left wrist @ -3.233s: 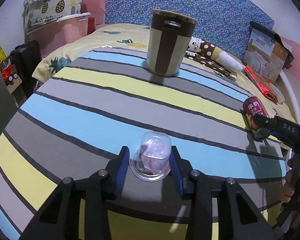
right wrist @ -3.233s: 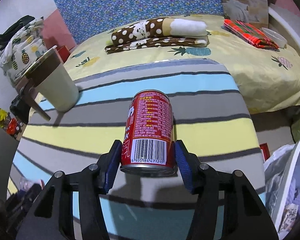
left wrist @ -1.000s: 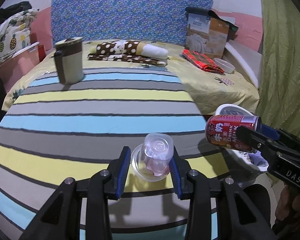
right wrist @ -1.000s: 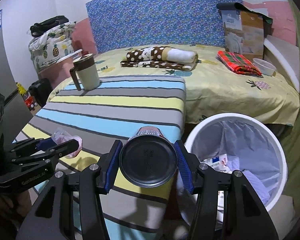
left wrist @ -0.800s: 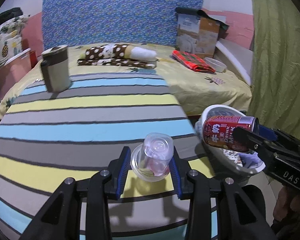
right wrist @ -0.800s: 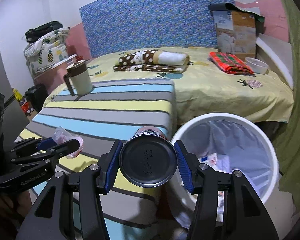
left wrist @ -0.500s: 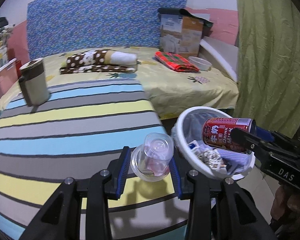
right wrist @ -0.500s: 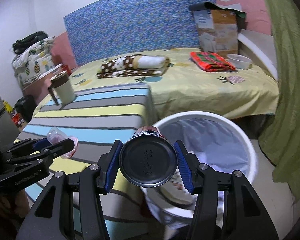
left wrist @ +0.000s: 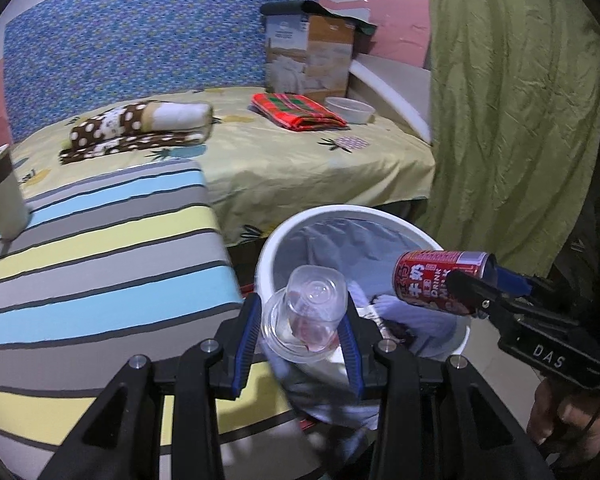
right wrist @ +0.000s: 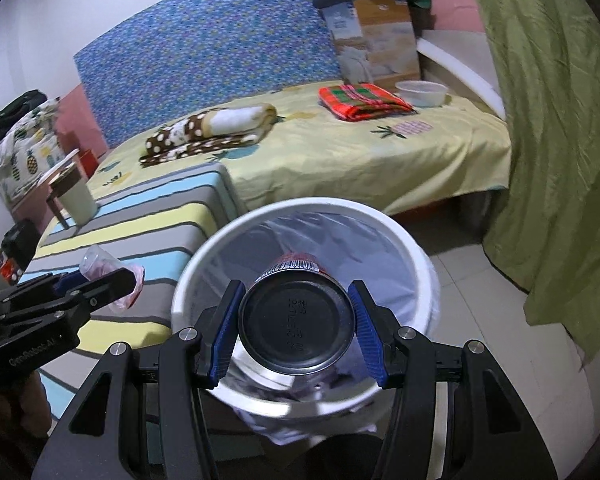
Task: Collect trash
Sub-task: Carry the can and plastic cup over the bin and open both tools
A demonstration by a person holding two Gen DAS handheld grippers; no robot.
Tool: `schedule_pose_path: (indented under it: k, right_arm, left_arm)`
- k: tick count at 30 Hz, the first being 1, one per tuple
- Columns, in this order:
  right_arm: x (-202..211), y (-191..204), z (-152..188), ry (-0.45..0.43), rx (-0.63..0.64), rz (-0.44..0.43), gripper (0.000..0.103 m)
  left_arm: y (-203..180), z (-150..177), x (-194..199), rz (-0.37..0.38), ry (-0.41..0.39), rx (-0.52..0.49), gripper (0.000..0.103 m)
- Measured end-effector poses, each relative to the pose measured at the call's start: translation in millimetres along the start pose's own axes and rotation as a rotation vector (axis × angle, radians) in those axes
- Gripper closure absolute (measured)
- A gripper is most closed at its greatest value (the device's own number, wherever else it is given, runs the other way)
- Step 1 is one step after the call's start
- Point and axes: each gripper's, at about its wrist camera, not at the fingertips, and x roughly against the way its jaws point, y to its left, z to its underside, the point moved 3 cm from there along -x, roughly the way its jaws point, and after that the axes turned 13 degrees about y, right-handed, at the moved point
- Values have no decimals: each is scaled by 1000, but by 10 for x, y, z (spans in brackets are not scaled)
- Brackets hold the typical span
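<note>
My left gripper (left wrist: 302, 334) is shut on a clear plastic cup (left wrist: 306, 312) with pink residue and holds it over the near rim of the white trash bin (left wrist: 340, 212). My right gripper (right wrist: 298, 334) is shut on a red drink can (right wrist: 298, 330), held on its side above the bin's opening (right wrist: 300, 208). In the left wrist view the can (left wrist: 432, 280) hangs over the bin's right side. In the right wrist view the cup (right wrist: 110, 276) sits left of the bin, above the striped table edge.
A striped table (left wrist: 80, 260) with a brown-and-cream mug (left wrist: 0, 196) is to the left. A bed (left wrist: 300, 156) with folded cloths, a bowl and a box lies behind. A green curtain (left wrist: 512, 100) hangs on the right. The bin holds a liner and some trash.
Both grippers have moved right, off the table and toward the bin. The can is now over the bin's opening and the cup is over its near rim.
</note>
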Motion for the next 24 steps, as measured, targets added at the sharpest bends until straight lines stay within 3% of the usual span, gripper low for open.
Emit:
schedule_pose_path:
  k: [12,24]
  right_arm:
    - [-151,-241,90,76,-43,-18,48]
    - [-58,-283,64,34,-47,-11,45]
  left_arm:
    - [-277,-65,-395,73,66,-29,63]
    - [-362,-24,-380,110,57,-50,54]
